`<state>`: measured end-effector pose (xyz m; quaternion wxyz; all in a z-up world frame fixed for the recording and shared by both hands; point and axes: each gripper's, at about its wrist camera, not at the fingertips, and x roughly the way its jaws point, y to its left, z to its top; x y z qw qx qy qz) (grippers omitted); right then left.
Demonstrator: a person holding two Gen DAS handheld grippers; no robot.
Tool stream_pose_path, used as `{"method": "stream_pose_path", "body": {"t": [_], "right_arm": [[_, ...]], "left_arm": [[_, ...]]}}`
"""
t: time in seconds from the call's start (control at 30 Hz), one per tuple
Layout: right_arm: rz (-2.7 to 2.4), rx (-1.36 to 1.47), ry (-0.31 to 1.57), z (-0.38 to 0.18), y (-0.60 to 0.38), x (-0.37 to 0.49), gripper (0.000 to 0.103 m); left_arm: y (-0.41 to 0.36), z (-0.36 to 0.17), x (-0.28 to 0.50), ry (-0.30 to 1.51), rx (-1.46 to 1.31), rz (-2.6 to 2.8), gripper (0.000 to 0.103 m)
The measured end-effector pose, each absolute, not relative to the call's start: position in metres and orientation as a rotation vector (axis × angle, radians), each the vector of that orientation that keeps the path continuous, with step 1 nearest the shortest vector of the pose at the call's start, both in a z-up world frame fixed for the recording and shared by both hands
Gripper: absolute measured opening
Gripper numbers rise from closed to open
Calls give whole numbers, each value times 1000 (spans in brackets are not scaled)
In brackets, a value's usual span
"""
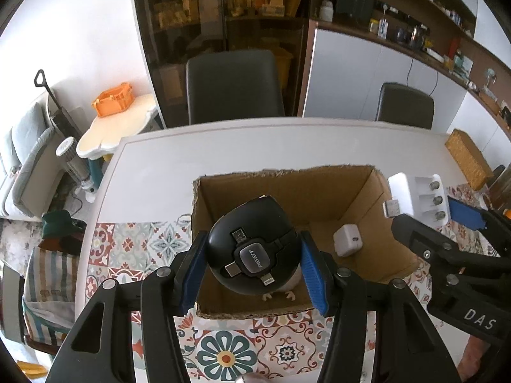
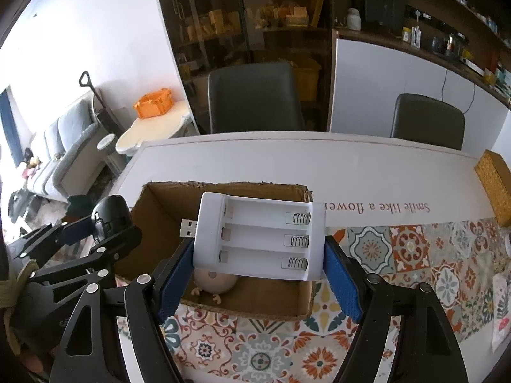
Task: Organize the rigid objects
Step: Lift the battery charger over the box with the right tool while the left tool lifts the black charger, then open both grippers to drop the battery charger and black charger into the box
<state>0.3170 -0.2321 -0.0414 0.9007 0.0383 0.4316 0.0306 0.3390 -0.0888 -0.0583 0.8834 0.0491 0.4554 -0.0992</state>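
An open cardboard box (image 1: 287,185) (image 2: 153,210) stands on the table. My left gripper (image 1: 254,263) is shut on a round black cable reel (image 1: 252,249) with several connectors, held over the box; it also shows in the right wrist view (image 2: 110,215). My right gripper (image 2: 258,263) is shut on a white battery charger (image 2: 258,236) with three empty slots and a USB plug, held over the box's right part; it also shows in the left wrist view (image 1: 418,198). Inside the box lie a white power adapter (image 1: 348,239) and a pale round toy with small feet (image 2: 214,282).
The white table (image 2: 319,166) carries a patterned tile mat (image 2: 415,255). A woven yellow box (image 2: 495,185) sits at the far right. Two dark chairs (image 2: 255,95) (image 2: 428,118) stand behind the table, with cabinets and shelves beyond. A small side table holds an orange basket (image 1: 111,99).
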Motion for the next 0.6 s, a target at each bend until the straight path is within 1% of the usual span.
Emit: {"method": "stream_pose_path", "body": {"t": [0.23,0.3,0.43,0.5,0.6], "right_arm": [[54,69,927,-52,-232,325,77],[52,70,932,-53,-231,327,77],[62,78,941,-54,-230,330,77],[74,76,940,-53,-228,331,77],[88,80,939,-52,-222,333,78]], "left_arm": [[-86,-76,346,1013,105,-175,56],[-85,-74,345,1007,118,-155,65],[-78,-66,339,968,138,-104,73],[-72,-59,333,943,146,-61,80],[-63,-49,328,919,128,-33,86]]}}
